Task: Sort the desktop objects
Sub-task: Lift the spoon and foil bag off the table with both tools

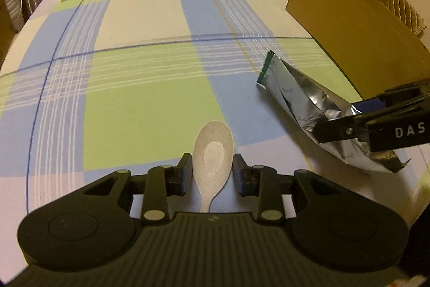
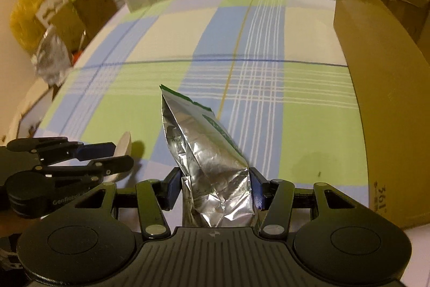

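The spoon (image 1: pixel 213 152) sits between the fingers of the left hand-held gripper (image 1: pixel 212 171), bowl pointing forward along them, handle running back toward the camera; the jaws are nearly closed and appear clamped on its neck. The foil pouch (image 2: pixel 212 169) is pinched at its crumpled lower end by the right hand-held gripper (image 2: pixel 213 189), jaws part open to the pouch's width, its long axis reaching forward and up to the torn green-edged mouth. Both are carried above the checked worktop (image 1: pixel 145 104). The cardboard box (image 2: pixel 381 88) stands to the right, close beside the right hand-held gripper, so the pouch is probably the nearer to drop in, with the spoon farther left.
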Available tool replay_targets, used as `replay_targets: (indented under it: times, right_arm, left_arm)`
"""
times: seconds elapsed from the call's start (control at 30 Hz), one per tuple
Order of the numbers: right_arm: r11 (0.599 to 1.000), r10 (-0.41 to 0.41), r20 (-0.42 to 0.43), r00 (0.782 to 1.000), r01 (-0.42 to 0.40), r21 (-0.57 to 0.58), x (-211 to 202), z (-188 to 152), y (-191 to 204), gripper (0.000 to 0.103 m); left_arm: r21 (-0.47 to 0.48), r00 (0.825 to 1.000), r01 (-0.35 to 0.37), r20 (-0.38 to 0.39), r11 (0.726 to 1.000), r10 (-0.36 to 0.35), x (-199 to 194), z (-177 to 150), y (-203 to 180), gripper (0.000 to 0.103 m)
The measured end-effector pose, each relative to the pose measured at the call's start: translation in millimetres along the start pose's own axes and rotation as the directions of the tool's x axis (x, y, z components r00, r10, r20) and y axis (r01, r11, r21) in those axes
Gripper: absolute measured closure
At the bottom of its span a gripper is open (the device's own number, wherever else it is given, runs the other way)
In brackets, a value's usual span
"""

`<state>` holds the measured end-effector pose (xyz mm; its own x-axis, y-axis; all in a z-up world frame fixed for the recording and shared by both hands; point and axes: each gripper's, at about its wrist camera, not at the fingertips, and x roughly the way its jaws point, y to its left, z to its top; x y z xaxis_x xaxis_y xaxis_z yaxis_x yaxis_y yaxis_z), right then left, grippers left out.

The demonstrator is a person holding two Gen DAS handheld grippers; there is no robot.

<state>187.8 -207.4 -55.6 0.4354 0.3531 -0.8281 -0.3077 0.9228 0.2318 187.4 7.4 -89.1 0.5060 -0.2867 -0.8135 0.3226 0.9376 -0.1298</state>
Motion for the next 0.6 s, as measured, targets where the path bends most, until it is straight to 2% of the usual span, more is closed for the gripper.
replay_targets:
  times: [0.1,0.2,0.27,0.33,0.6]
  right_arm:
    - [1.000,0.012,0.021,1.000,-0.012,-0.024,-0.7,-0.8,-1.9,0.052]
    - [0.998,0.023,0.039,0.999,-0.021,-0.055,1.0,-4.5,-2.5,0.052]
    - [0.996,0.020,0.045,0.999,-0.016,-0.088,2.3,-6.5,1.3,0.051]
    - [0.993,0.011,0.045,0.999,-0.006,-0.115,4.0,-8.4,5.8,0.051]
    - [0.987,-0.029,0.060,0.998,0.038,-0.158,6.0,-11.9,12.5,0.047]
  left_arm:
    - [0.019,0.999,-0.015,0.045,1.000,0.014,0.6,-0.9,1.8,0.070]
    - [0.057,0.998,-0.023,0.063,0.998,0.020,3.2,-3.4,0.6,0.069]
    - [0.049,0.998,-0.010,0.065,0.999,0.007,4.1,-5.7,0.6,0.064]
    - [0.043,0.998,0.000,0.065,0.999,-0.003,4.8,-7.2,0.1,0.063]
    - [0.107,0.995,-0.050,0.087,0.993,0.041,8.6,-10.4,-7.6,0.064]
